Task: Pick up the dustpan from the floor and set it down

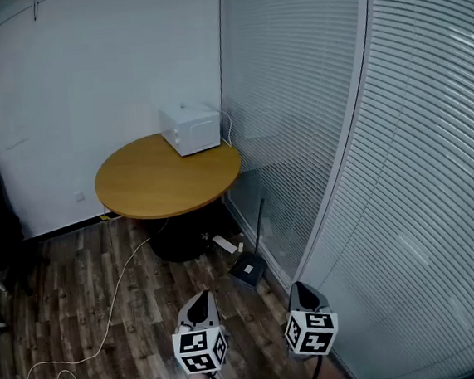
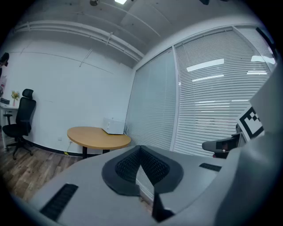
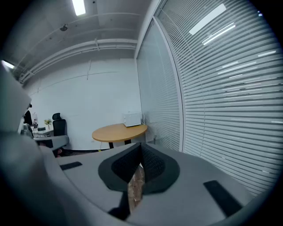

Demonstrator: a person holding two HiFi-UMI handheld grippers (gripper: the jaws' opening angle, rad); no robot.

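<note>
The black dustpan [image 1: 249, 268] sits on the wood floor beside the glass wall, and its long thin handle [image 1: 260, 220] leans up against the glass. Both grippers are low in the head view, well short of the dustpan. My left gripper [image 1: 202, 298] is shut with nothing between its jaws, and its tips meet in the left gripper view [image 2: 140, 148]. To its right, my right gripper [image 1: 302, 286] is also shut and empty, tips touching in the right gripper view [image 3: 141, 145]. Neither gripper view shows the dustpan.
A round wooden table [image 1: 165, 179] with a white box-shaped appliance [image 1: 189, 129] on it stands behind the dustpan. A white cable [image 1: 108, 322] trails across the floor, and a white power strip [image 1: 224, 244] lies near the table's foot. Glass walls with blinds [image 1: 332, 134] run along the right. A black office chair [image 2: 20, 119] stands at far left.
</note>
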